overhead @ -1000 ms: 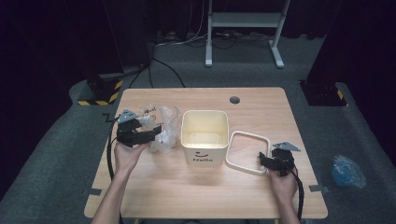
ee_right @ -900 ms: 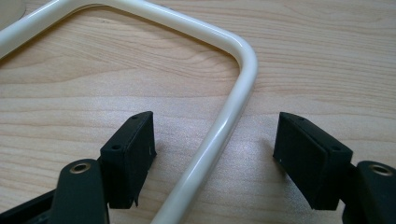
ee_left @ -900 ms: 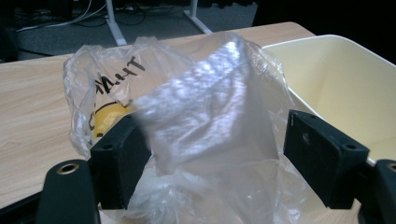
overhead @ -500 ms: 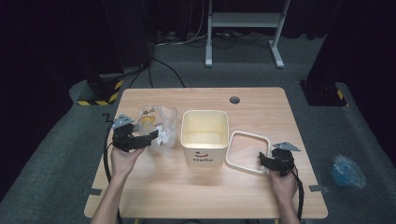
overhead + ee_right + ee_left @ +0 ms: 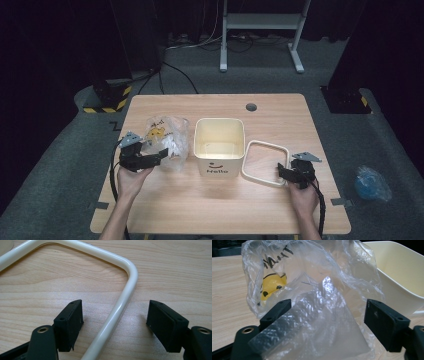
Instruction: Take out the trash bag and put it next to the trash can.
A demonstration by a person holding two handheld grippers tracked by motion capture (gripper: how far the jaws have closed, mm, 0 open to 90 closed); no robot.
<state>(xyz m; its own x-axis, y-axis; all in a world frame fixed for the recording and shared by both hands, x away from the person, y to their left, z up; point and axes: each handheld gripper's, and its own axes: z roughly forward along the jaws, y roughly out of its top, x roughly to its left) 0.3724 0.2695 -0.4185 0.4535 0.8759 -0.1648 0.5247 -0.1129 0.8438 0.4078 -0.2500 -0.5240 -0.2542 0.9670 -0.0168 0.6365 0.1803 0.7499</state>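
Note:
A crumpled clear plastic bag [image 5: 169, 137] with a yellow smiley print lies on the wooden table, left of an open cream bin [image 5: 219, 145]. My left gripper [image 5: 159, 156] points at the bag from the left. In the left gripper view the bag [image 5: 317, 290] bulges between the jaws of the left gripper [image 5: 329, 307], which stand wide apart, open. A cream ring frame [image 5: 267, 144] lies flat to the right of the bin. My right gripper [image 5: 284, 172] rests at the frame's right side. It is open [image 5: 115, 315], with the frame's bar [image 5: 125, 297] running between its jaws untouched.
A round cable hole [image 5: 251, 107] sits near the table's far edge. A blue bag [image 5: 372, 184] lies on the floor to the right. A white stand [image 5: 260, 22] is behind the table. Bare wood stretches along the front of the table [image 5: 215, 210].
My left gripper has drawn back a little toward the person and sunk lower, beside the bag. The right gripper has stayed at the frame.

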